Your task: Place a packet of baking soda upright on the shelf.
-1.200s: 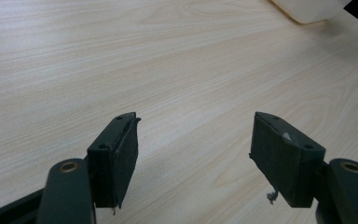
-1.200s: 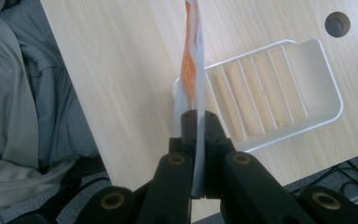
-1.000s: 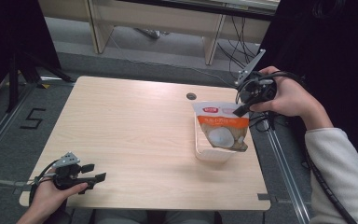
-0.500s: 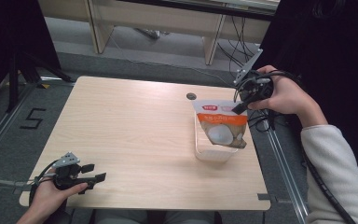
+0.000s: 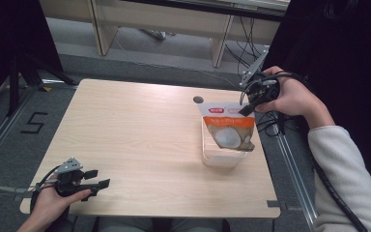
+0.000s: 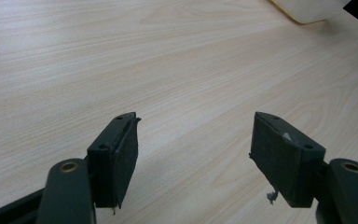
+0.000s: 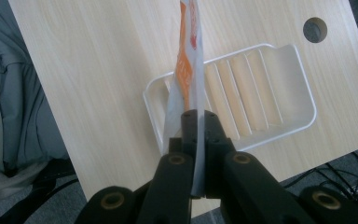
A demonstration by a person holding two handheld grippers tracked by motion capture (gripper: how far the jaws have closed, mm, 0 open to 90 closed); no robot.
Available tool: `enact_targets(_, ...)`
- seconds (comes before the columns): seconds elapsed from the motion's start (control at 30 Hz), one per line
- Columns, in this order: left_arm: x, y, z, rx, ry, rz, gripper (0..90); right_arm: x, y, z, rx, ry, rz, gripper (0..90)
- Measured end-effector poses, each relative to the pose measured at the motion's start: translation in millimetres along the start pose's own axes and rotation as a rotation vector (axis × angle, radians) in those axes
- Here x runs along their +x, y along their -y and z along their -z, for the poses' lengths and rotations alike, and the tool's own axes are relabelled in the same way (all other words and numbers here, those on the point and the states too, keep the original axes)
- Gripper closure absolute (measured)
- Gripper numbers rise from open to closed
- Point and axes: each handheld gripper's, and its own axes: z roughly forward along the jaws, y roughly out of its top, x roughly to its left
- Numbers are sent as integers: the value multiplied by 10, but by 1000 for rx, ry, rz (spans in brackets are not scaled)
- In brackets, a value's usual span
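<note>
Pouch (image 5: 228, 130) is hanging upright above the white tray (image 5: 220, 157), long axis vertical. At left, the left gripper (image 5: 99, 179) is resting with jaws apart, well away; the right gripper (image 5: 248, 107) is pinching the pouch's top edge.

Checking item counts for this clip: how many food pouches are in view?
1. The pouch hangs from the right gripper, pinched at its top edge, above the white tray at the table's right side.
</note>
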Motion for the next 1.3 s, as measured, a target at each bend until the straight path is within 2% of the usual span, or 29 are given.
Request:
enact_targets(0.3,-1,0,-1,-1,3,6,314,-29,-11,-48,5,8,16,900)
enact_targets(0.4,1,0,1,0,1,1,314,-42,-14,-66,13,-4,22,900)
enact_targets(0.47,0,0,1,0,2,1,314,-45,-11,-78,2,9,24,900)
enact_targets(0.53,-2,2,-2,1,3,10,314,-58,-12,-82,5,-5,25,900)
enact_targets(0.6,-4,1,0,0,-2,3,314,-70,-17,-91,5,-10,37,900)
enact_targets(0.63,-3,0,2,3,-2,0,314,-58,-21,-88,13,1,26,900)
enact_targets(0.77,-4,0,2,2,-2,2,314,-83,-31,-108,-1,-4,53,900)
enact_targets(0.97,-4,0,1,2,-2,2,314,-94,-45,-123,-6,9,57,900)
enact_targets(1.0,-4,0,1,2,-2,3,314,-96,-47,-134,-1,-3,51,900)
enact_targets(1.03,-4,0,2,2,-1,2,314,-98,-50,-150,-2,12,63,900)
enact_targets(1.1,-3,0,2,2,-1,2,313,-99,-55,-179,3,9,62,900)
enact_targets(1.13,-3,0,3,2,-1,2,314,-117,-59,-195,-2,11,81,900)
enact_targets(1.3,-5,2,-1,-1,1,13,314,-140,-86,-239,-2,14,88,900)
